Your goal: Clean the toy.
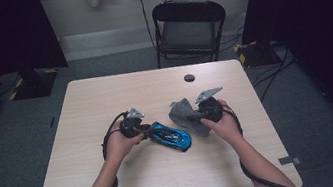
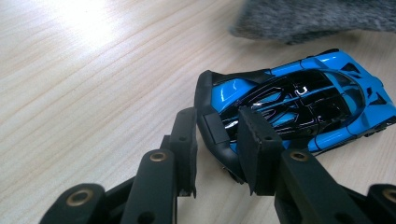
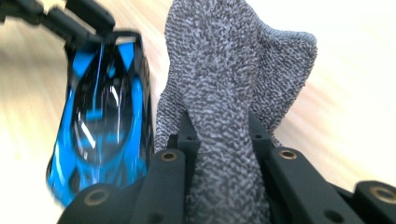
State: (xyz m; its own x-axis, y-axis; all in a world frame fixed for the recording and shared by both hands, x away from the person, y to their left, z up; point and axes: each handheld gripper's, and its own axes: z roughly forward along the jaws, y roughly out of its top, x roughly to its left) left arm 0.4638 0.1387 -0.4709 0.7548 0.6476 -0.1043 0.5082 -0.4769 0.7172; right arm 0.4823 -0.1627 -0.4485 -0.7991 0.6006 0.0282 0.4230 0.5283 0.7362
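Nearest the high view, two forearms are seen coming up from the bottom edge, each hand wrapped around a black gripper with a cable trailing back along the arm. The left gripper (image 1: 146, 130) is held at the near left of the table's middle, and its jaws are clamped on the black tail end of a blue toy car (image 1: 171, 136). In the left gripper view, that tail end is seen pinched between the two pads, with the rest of the car stretching away to the right on the wood. The car rests on the pale wooden table (image 1: 105, 103), just right of the left hand, its length slanted toward the near right.

The right gripper (image 1: 202, 114) is held right of the car. Its jaws are closed on a grey knitted cloth (image 1: 184, 113), which is bunched between them and stands up beyond the pads in the right gripper view. The cloth lies just beside the car, on its far right side; whether the two touch cannot be told.

A small dark round hole (image 1: 189, 77) is seen in the table near its far edge. A black folding chair (image 1: 189, 29) stands beyond the table.
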